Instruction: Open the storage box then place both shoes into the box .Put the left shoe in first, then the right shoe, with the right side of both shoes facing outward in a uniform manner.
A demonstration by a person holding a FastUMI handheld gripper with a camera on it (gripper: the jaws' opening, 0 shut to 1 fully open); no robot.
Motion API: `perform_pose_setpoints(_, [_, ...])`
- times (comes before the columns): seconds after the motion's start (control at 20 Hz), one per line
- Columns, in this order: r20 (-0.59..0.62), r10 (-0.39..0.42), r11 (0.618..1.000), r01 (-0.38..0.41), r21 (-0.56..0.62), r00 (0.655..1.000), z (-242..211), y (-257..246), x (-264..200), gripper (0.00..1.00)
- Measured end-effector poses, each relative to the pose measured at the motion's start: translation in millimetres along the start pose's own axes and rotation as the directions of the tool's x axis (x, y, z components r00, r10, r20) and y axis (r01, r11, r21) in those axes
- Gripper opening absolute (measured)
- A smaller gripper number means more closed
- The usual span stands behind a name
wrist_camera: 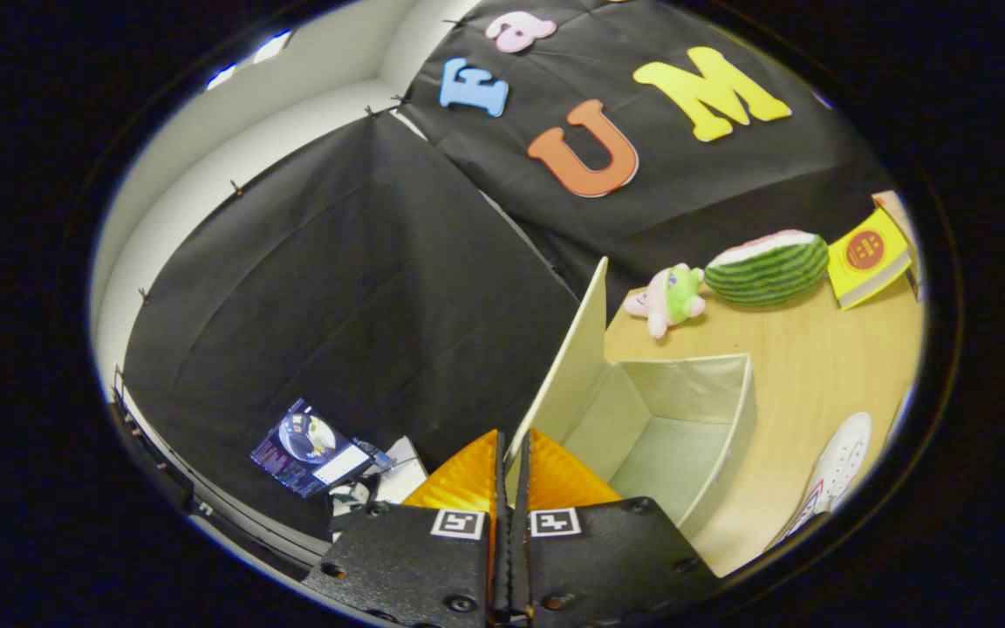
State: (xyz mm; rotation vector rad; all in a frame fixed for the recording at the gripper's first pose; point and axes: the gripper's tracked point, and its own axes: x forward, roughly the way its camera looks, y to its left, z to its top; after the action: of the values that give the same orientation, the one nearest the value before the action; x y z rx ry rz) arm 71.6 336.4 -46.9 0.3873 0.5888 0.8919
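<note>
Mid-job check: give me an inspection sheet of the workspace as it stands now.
Surface: wooden table, bare patches around the box.
Job's things: storage box open, nothing seen inside; lid raised upright; one white shoe on the table beside the box.
Clutter: plush toy, watermelon toy and yellow book beyond the box.
Gripper: gripper shut on the lid's edge.
Cables: nothing seen.
Surroundings: black cloth wall; tablet beside the table.
</note>
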Motion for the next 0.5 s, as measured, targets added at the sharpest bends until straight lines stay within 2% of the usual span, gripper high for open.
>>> perform_pose_setpoints(0.1, [-0.039,-0.012,0.997,0.009,-0.082,0.999,-0.5,17.7,16.9,0.07])
perform_pose_setpoints(0.35, [-0.070,-0.038,0.976,0.022,-0.219,0.997,-3.5,48.7,56.6,0.20])
perform_pose_setpoints(0.4, [-0.077,-0.045,0.967,0.024,-0.253,0.996,-4.8,53.4,62.1,0.24])
perform_pose_setpoints(0.5, [-0.067,-0.057,0.956,0.035,-0.291,0.996,-1.7,57.3,60.9,0.44])
